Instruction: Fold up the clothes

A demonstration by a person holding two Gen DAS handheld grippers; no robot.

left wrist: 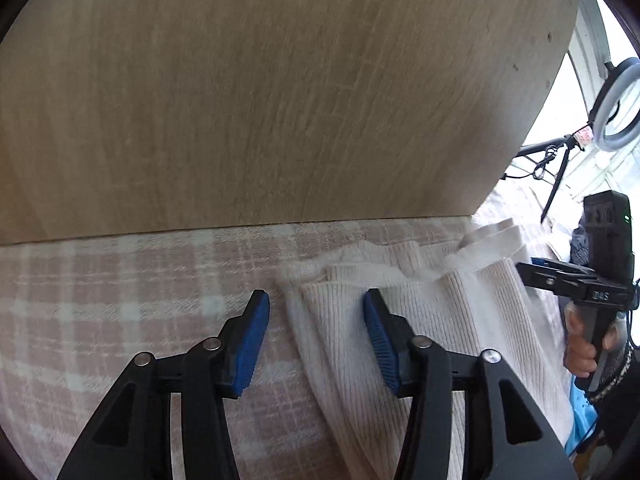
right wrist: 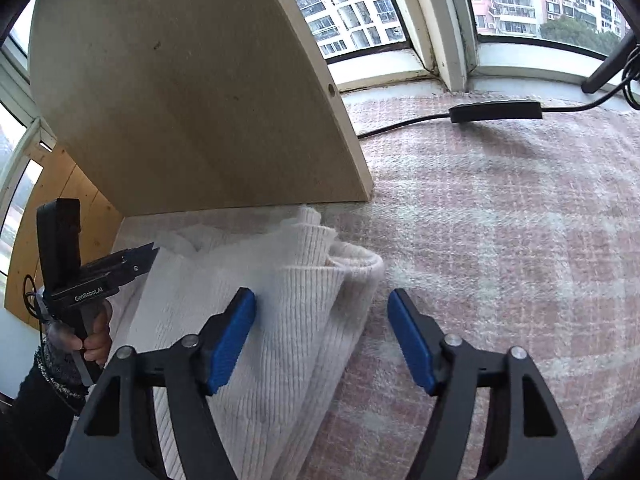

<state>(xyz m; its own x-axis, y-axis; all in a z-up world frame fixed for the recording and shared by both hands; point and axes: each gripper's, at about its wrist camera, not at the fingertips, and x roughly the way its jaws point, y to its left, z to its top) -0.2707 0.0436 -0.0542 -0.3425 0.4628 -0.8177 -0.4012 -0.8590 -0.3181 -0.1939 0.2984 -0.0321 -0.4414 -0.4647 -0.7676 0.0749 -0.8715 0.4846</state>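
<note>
Pink plaid blanket [left wrist: 120, 300] under wooden board [left wrist: 280, 100]; white ribbed garment [left wrist: 440, 320] below board. My left gripper [left wrist: 316, 340], right gripper [right wrist: 322, 340] both released, gripping nothing.

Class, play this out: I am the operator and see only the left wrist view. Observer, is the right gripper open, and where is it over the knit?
Observer: Open. The right gripper straddles the right edge of the knit, one pad over knit, one over the blanket.
Operator: Anything on the blanket beyond it?
Observer: A black cable box lies at the blanket's far edge.
Operator: And past that?
Observer: Apartment blocks stand outside.
</note>
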